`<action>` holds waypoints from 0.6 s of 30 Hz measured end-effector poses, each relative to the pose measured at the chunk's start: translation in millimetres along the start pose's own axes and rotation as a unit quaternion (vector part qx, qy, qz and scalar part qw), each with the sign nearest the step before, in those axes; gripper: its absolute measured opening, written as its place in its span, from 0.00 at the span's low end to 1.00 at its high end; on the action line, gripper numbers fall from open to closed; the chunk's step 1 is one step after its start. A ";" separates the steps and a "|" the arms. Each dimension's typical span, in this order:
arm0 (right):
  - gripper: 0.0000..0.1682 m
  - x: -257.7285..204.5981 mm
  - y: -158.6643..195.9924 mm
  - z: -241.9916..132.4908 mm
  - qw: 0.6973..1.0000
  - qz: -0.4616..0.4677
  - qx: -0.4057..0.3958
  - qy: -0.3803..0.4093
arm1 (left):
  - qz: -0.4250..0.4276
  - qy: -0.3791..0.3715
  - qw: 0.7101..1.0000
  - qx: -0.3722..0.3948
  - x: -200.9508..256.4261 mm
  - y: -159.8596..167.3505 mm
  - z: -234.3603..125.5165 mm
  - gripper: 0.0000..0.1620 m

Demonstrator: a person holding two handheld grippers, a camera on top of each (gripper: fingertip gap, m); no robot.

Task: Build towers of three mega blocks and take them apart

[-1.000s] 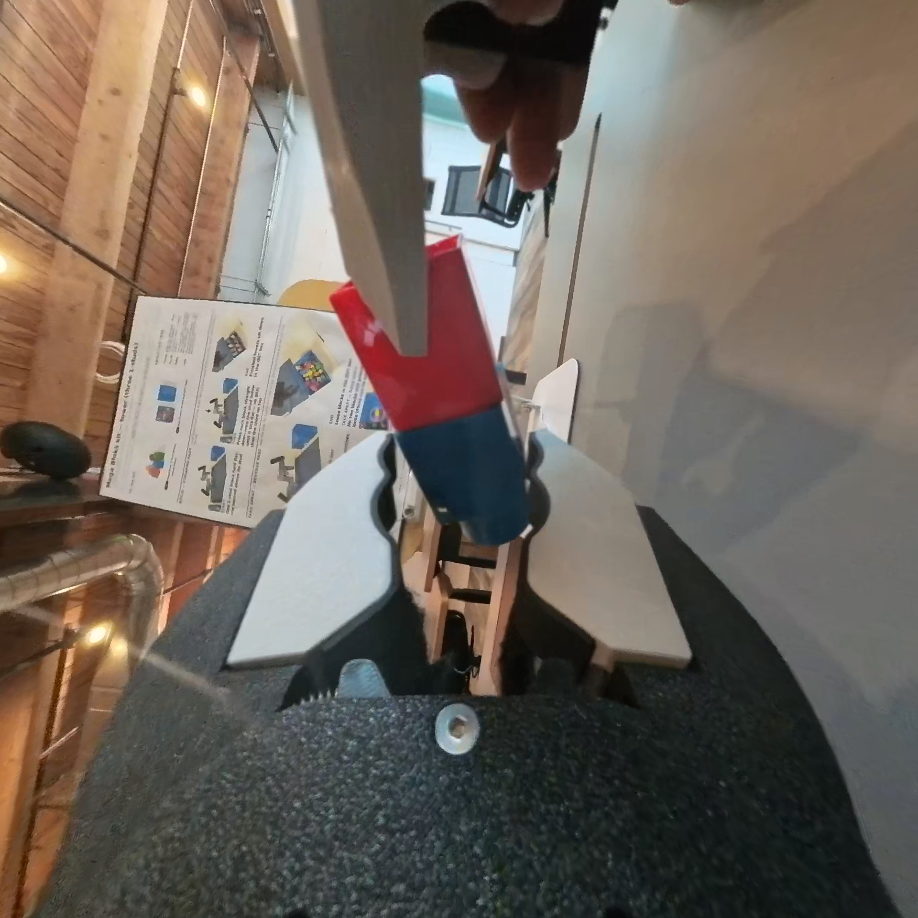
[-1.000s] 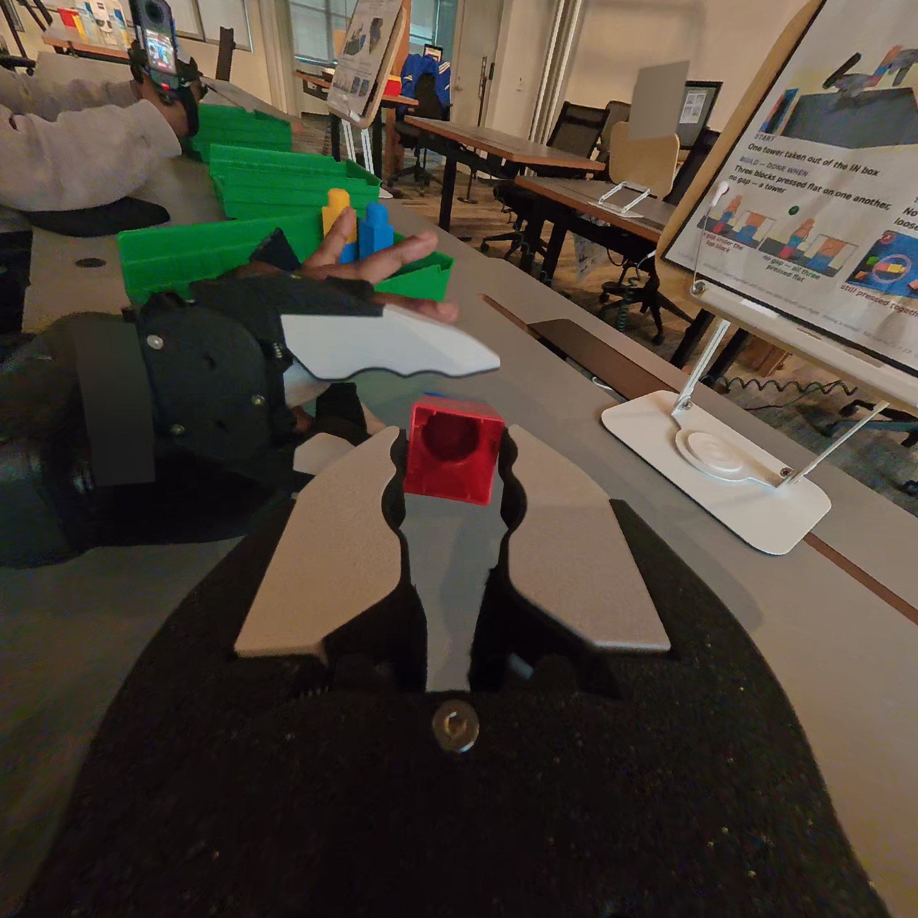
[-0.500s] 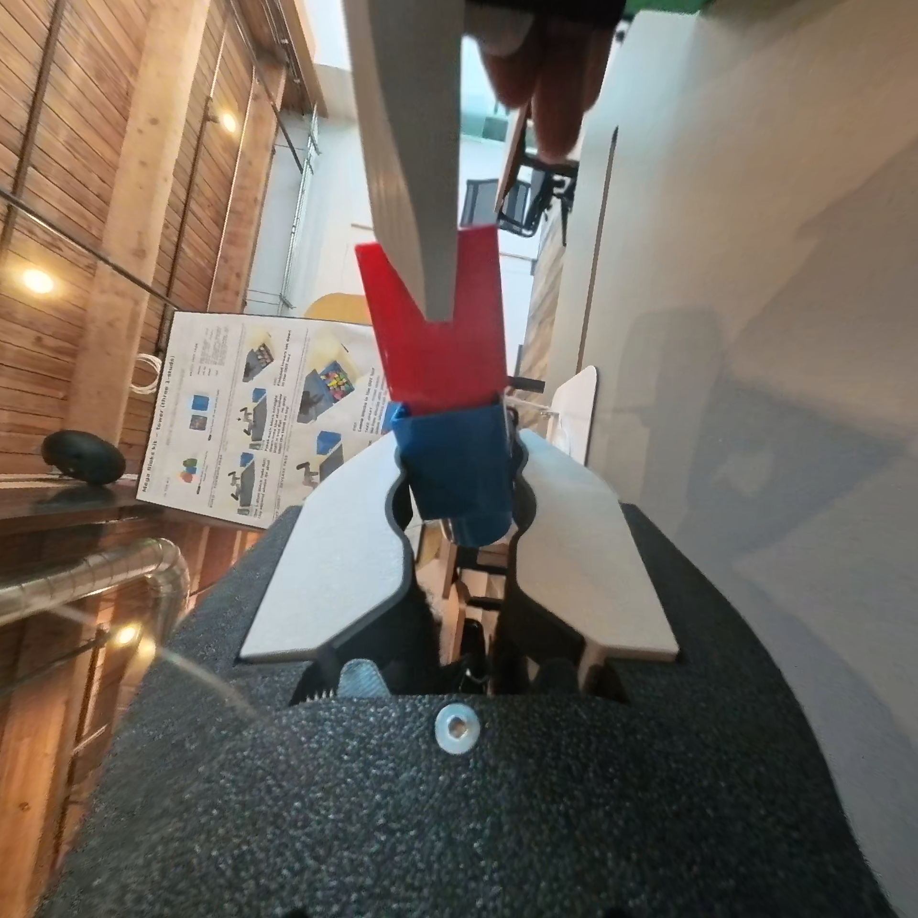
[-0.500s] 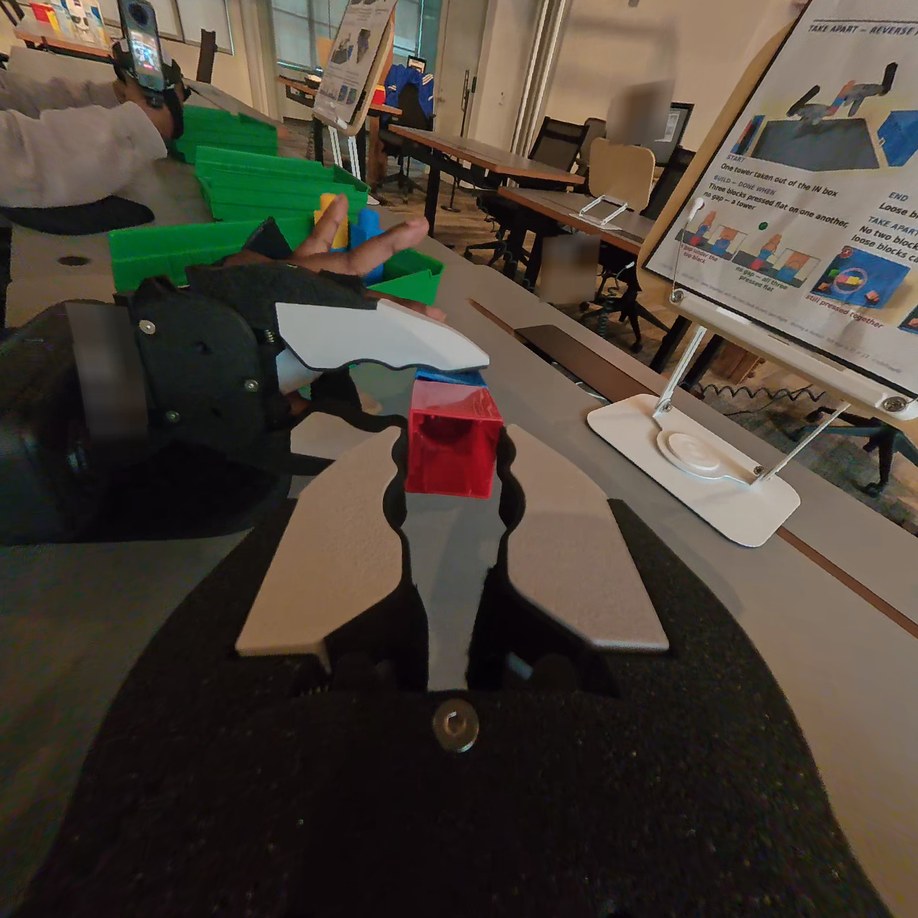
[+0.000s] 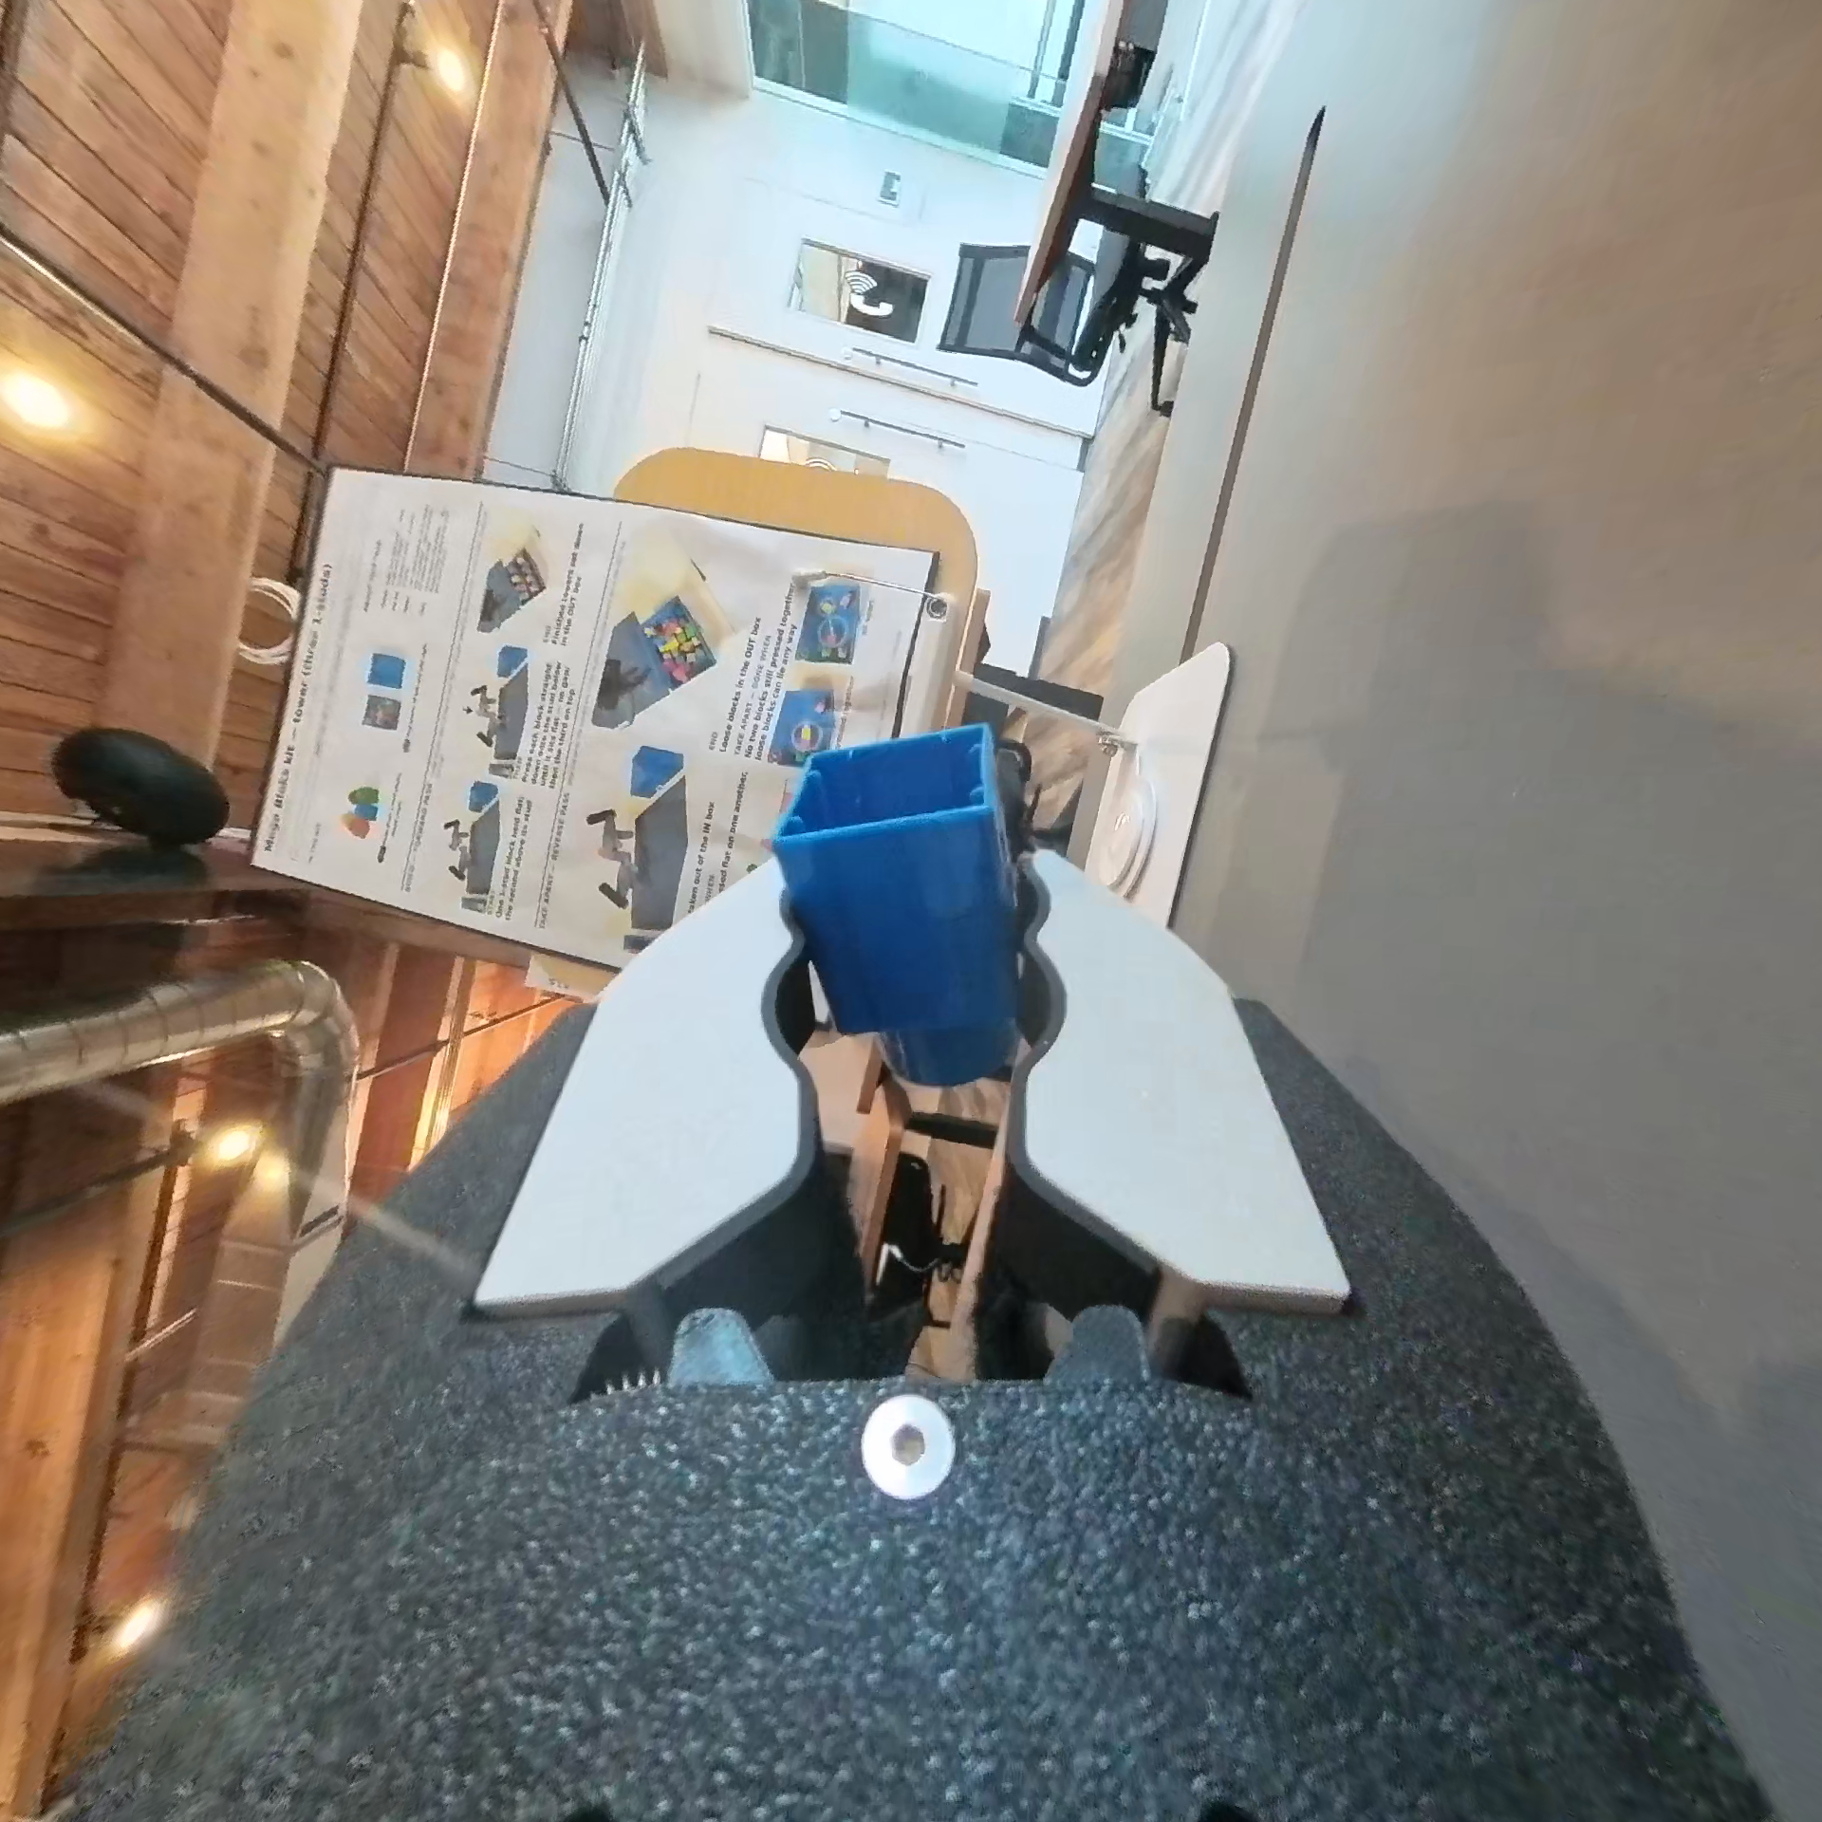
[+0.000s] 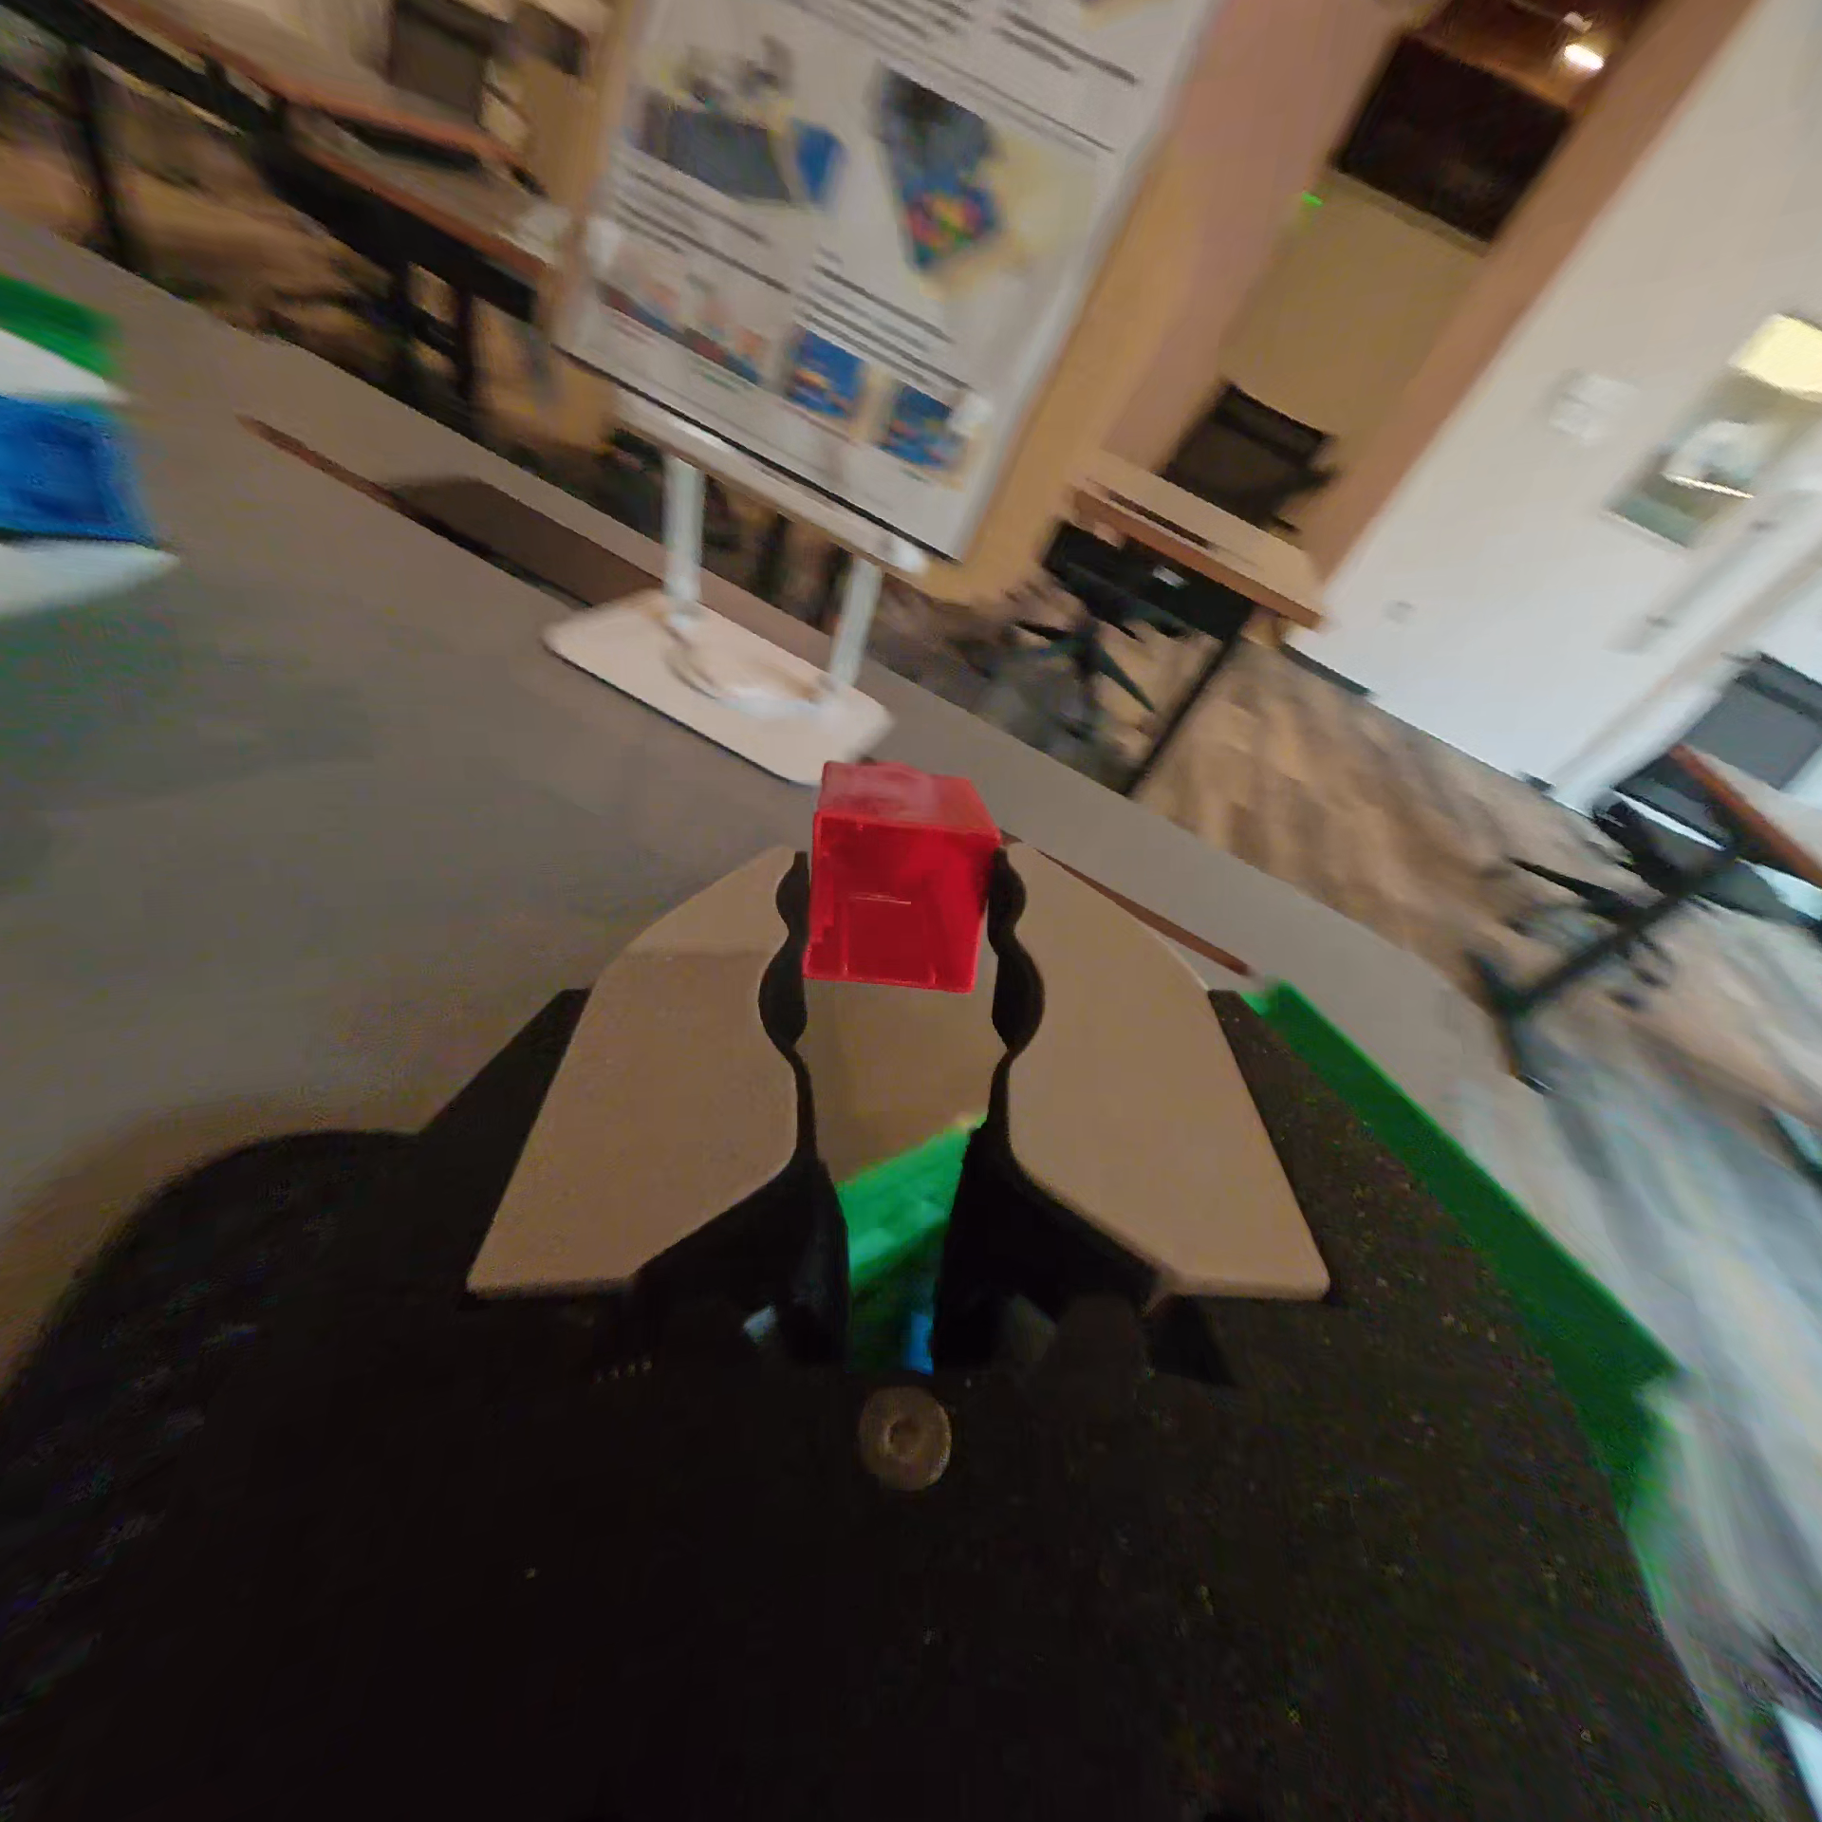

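Now the left tongs pinch a blue block, the right tongs a red block.

Work surface: grey table, matte. In the right wrist view a white stand base sits flat on it, carrying an upright instruction board. A green bin rests near the table's right edge. The left wrist view shows the same grey top rotated sideways.
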State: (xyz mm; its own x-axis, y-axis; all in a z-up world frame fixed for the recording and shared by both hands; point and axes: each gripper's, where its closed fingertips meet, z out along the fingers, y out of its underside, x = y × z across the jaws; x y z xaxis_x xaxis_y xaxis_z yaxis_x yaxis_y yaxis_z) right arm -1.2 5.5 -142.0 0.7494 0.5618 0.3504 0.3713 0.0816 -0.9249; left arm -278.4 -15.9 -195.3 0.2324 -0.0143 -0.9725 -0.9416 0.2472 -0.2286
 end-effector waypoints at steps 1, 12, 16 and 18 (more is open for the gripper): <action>0.21 22.6 7.6 -6.1 0.999 -0.006 -0.019 0.035 | -0.003 0.000 1.000 0.002 -0.2 -0.6 -0.3 0.23; 0.21 164.2 129.8 -13.5 0.935 -0.016 -0.326 0.139 | -0.002 0.001 1.000 0.005 1.8 -0.4 0.4 0.23; 0.21 185.3 169.1 1.1 0.901 -0.012 -0.416 0.123 | 0.002 0.001 1.000 0.000 3.3 2.1 1.6 0.24; 0.21 194.6 186.4 9.3 0.884 -0.018 -0.453 0.118 | 0.005 0.001 1.000 -0.002 4.1 3.0 2.1 0.24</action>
State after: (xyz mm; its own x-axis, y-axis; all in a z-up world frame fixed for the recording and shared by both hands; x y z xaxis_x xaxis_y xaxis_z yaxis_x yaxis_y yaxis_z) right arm 208.8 137.7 -247.6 0.7821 0.3757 0.4971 0.6032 -0.6565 -0.4530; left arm -279.8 -13.2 -199.8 0.2224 -0.0140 -0.9749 -0.9451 0.2426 -0.2191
